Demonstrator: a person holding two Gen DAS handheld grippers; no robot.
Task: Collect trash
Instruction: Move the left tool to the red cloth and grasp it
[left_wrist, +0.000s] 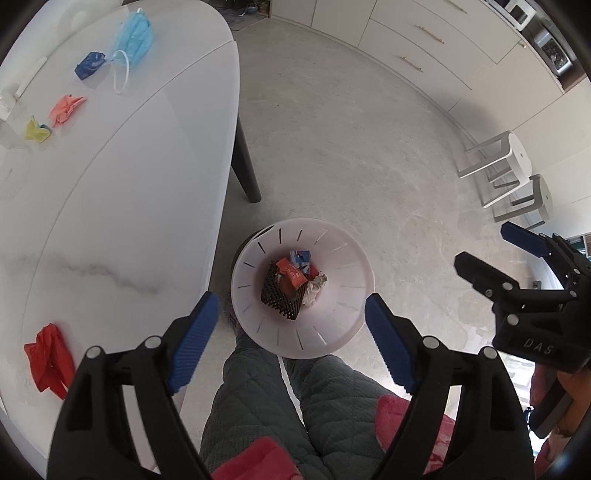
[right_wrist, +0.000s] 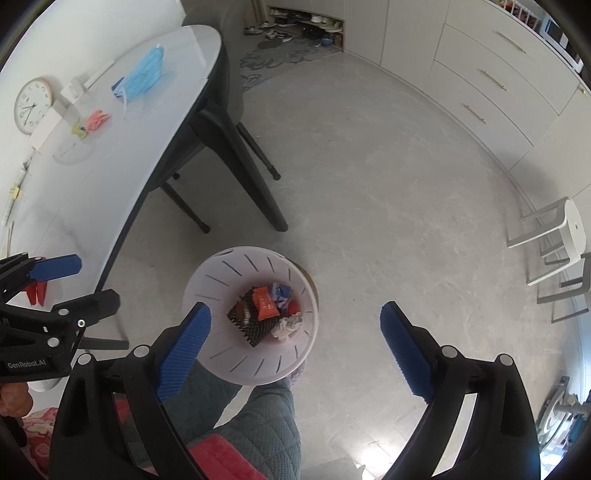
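Note:
A white slotted bin (left_wrist: 332, 332) stands on the floor beside the table, right below my left gripper (left_wrist: 291, 321), which is open with nothing between its fingers. Inside the bin lie a black mesh piece (left_wrist: 280, 299), an orange wrapper (left_wrist: 291, 273) and crumpled paper (left_wrist: 314, 290). My right gripper (right_wrist: 295, 321) is open and empty, above the bin (right_wrist: 207, 288) and the floor to its right. On the white table (left_wrist: 129, 221) lie a red scrap (left_wrist: 50, 360), a yellow scrap (left_wrist: 35, 131), a pink scrap (left_wrist: 66, 109), a dark blue wrapper (left_wrist: 88, 65) and a blue face mask (left_wrist: 135, 37).
The person's legs in quilted green trousers (left_wrist: 258, 387) stand against the bin. A dark table leg (left_wrist: 245, 166) comes down beyond it. Two white stools (left_wrist: 513, 155) are at the right, before a wall of pale drawers (left_wrist: 424, 48). A round clock (right_wrist: 33, 105) shows by the table's far side.

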